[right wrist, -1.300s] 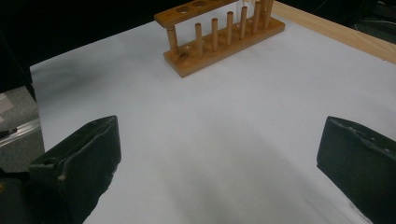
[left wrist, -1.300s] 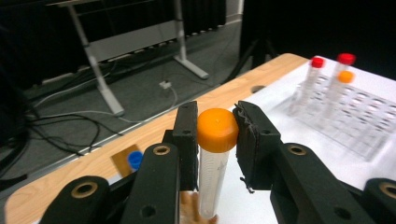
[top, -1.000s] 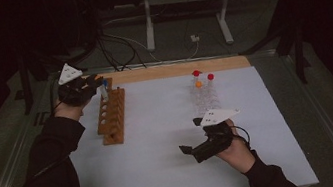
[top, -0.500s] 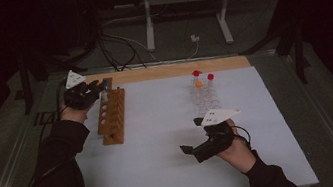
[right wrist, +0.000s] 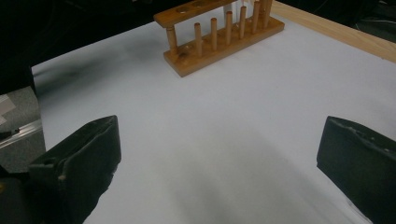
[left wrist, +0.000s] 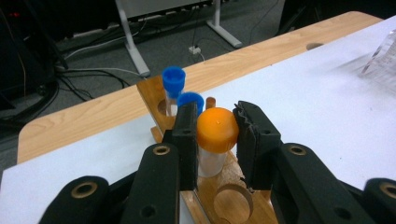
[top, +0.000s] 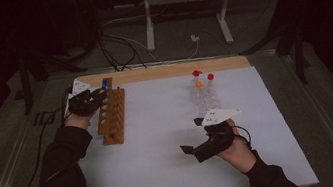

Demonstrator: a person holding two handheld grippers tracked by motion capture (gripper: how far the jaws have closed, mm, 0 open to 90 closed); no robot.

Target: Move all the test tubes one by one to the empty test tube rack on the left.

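Over the last second the left gripper [top: 95, 95] travels toward the upper part of the high view, along the wooden rack [top: 112, 116] from a spot beside its middle to its far end. The person's left forearm stretches out with it, so the dark sleeve [top: 63, 160] now lies straighter up the left side of the frame. In the left gripper view the gripper's jaws sit closed on the orange-capped tube [left wrist: 216, 140], which stands over the rack just in front of the two blue-capped tubes [left wrist: 173, 89].
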